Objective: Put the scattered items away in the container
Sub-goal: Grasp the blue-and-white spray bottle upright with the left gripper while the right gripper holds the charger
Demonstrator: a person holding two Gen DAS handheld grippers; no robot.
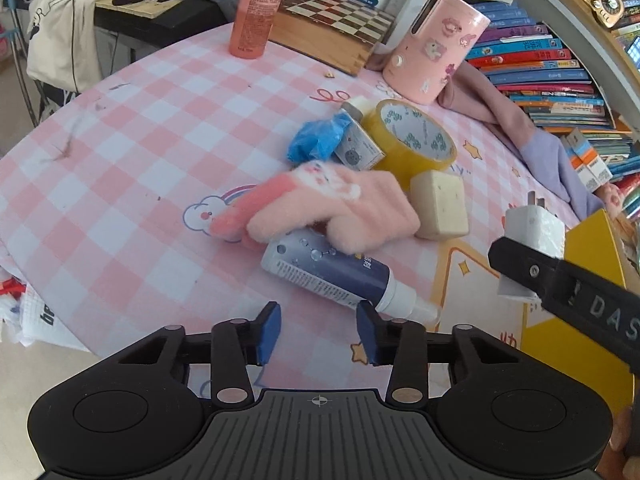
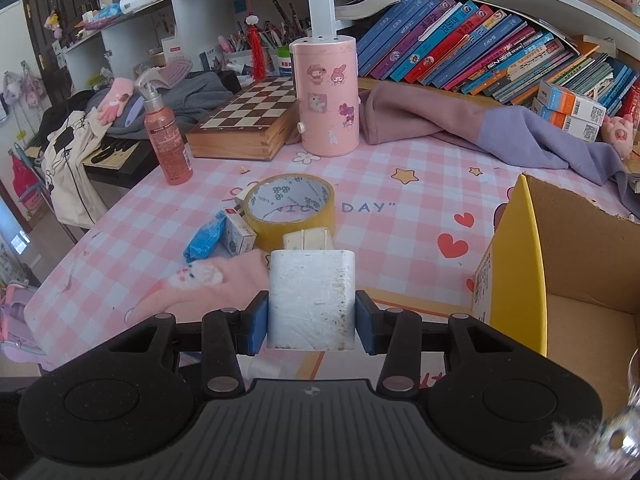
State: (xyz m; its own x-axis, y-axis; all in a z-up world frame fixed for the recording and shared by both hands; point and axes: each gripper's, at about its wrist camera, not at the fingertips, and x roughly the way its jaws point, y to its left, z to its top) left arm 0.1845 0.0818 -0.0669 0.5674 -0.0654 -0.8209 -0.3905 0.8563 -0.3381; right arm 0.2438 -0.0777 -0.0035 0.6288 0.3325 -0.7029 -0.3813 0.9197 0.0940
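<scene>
The white charger sat clamped between the 2 blue pads of the right gripper, prongs pointing away, lifted above the pink checked tablecloth; the open cardboard box with its yellow outer face stood just to its right. And the left gripper hung low with its jaws wide and nothing between them, its right pad right beside the nozzle of the blue spray bottle; that bottle lay on its side, partly under the pink glove. Beyond the glove lay a cream square block, the yellow tape roll, a small carton leaning on the roll, and a crumpled blue wrapper; farther back stood the pink sticker-covered canister and the orange bottle.
</scene>
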